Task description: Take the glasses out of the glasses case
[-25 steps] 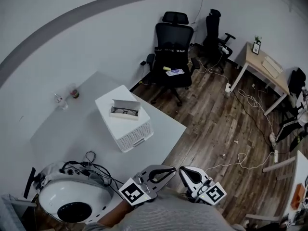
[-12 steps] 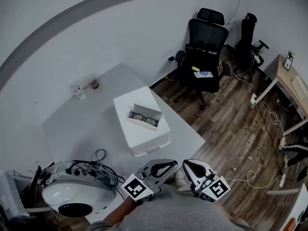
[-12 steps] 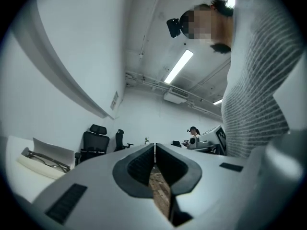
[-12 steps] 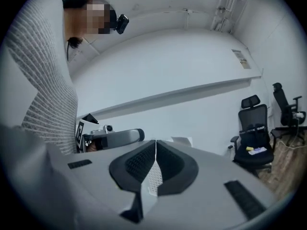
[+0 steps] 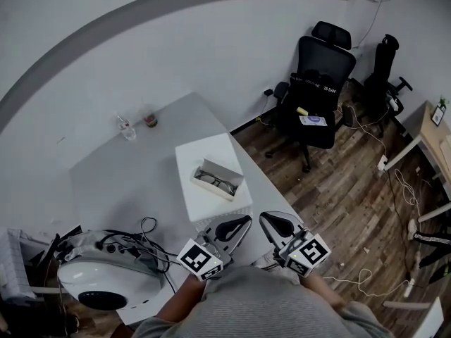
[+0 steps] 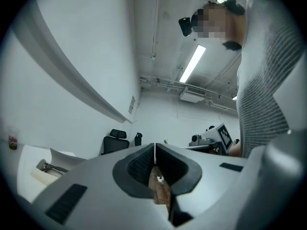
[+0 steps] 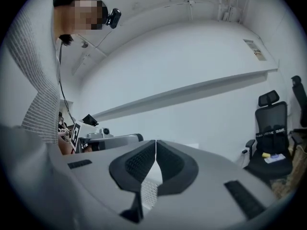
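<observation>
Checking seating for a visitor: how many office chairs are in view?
2. One office chair stands right of the table; the second chair is just beyond it, further right. Others may be hidden.

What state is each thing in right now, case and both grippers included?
Grey rectangular glasses case: open, lid raised, sitting on the white plastic box.
Dark-framed glasses: lying inside the case.
Left gripper: shut, empty.
Right gripper: shut, empty.

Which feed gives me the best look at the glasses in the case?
Head view: the glasses lie in the open case, seen from above. Left gripper view catches them small at its left edge; right gripper view shows none.
</observation>
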`<state>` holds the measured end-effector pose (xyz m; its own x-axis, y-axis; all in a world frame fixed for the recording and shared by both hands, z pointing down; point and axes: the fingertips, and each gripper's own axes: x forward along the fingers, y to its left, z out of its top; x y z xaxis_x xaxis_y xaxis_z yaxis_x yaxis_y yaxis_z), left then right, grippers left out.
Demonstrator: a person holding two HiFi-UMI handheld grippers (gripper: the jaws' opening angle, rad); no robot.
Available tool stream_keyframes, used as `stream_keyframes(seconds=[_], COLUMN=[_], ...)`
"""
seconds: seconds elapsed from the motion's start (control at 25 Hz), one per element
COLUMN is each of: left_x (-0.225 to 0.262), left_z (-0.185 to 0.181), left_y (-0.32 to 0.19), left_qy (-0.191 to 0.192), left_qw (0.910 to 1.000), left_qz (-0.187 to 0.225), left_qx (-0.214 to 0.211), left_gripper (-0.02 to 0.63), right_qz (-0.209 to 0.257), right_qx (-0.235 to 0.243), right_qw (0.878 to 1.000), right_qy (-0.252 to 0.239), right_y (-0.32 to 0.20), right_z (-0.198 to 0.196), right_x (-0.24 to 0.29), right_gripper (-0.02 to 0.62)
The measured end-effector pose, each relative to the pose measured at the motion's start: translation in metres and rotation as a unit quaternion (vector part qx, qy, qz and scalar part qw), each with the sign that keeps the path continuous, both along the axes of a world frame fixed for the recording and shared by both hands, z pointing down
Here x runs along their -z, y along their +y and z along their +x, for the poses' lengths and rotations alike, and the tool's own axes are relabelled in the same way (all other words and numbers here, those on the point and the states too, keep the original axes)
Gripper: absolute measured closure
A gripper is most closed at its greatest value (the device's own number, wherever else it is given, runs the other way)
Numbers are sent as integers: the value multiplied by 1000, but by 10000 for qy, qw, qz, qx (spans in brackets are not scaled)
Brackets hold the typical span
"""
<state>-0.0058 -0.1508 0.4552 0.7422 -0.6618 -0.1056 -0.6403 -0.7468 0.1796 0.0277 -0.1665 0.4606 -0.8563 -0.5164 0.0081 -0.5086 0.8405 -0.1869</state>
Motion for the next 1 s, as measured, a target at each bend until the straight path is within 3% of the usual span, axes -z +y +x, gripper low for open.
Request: stream_keyframes(seconds=[0.36, 0.68, 1.0], left_x=[1, -7, -11], left_z=[-8, -17, -22], left_y=[12, 18, 12], left_qy=[-166, -259, -628], left_qw=[9998, 9994, 9966], left_qz=[92, -19, 20], left_qx=[-97, -244, -530], left_gripper=[588, 588, 586], right_qz=[-190, -166, -175], right_qx=[129, 128, 74], right_qw=[9997, 9998, 9998], right_qy=[-126, 54, 93], right_y=[12, 19, 21], right_z=[-8, -18, -16], right_x=[0, -7, -13], right_gripper=[581, 581, 581])
